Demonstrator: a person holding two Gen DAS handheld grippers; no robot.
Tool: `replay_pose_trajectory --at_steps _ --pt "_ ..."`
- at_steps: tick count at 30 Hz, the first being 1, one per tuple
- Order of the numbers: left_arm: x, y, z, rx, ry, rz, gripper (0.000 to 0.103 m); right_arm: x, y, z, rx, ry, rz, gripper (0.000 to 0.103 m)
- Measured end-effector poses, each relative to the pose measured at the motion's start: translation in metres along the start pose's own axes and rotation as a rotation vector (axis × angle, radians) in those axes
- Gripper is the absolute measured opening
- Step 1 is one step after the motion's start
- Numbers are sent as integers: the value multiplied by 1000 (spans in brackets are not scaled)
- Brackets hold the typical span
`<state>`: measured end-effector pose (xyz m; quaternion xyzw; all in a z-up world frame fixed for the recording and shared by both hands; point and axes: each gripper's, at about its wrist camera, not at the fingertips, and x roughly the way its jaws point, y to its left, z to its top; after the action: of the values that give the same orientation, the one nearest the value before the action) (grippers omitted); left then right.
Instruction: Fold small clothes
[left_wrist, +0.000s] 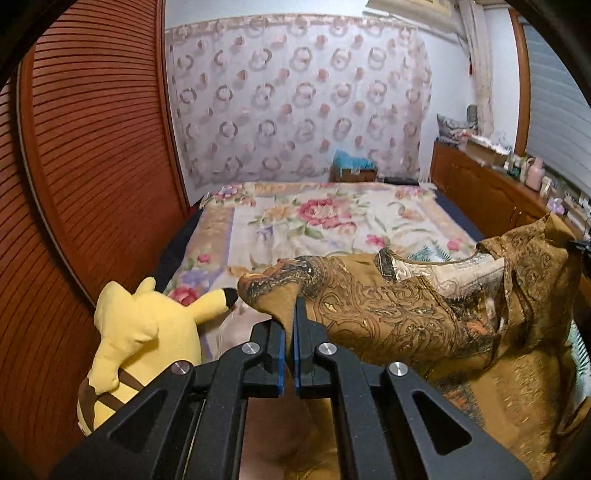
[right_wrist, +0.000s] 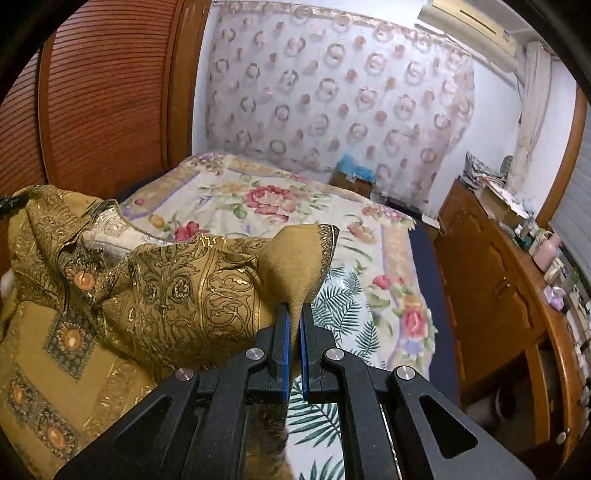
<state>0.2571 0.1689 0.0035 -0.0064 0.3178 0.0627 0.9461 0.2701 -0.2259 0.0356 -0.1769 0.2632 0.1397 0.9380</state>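
Observation:
A brown-gold patterned garment (left_wrist: 399, 306) hangs slack between my two grippers above the bed. My left gripper (left_wrist: 294, 314) is shut on one corner of it, the cloth pinched between the blue pads (left_wrist: 280, 354). In the right wrist view the same garment (right_wrist: 177, 288) drapes to the left, and my right gripper (right_wrist: 295, 317) is shut on another corner, whose plain underside flares up above the fingertips. The lower part of the garment lies on the bed near me. The far tip of the other gripper shows at each view's edge.
A floral bedspread (left_wrist: 332, 221) covers the bed. A yellow plush toy (left_wrist: 144, 332) sits at the bed's near left. A slatted wooden wardrobe (left_wrist: 92, 147) stands left, a cluttered wooden cabinet (right_wrist: 491, 266) right, and a patterned curtain (right_wrist: 332, 99) behind.

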Motion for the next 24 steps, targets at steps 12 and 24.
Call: replay_pose_trajectory --at_steps 12,24 --pt "-10 -9 -24 13 3 -26 3 -54 -3 -17 23 3 89 62" --pt "-15 -15 -32 17 2 -62 3 -147 36 -122 50 21 364 62"
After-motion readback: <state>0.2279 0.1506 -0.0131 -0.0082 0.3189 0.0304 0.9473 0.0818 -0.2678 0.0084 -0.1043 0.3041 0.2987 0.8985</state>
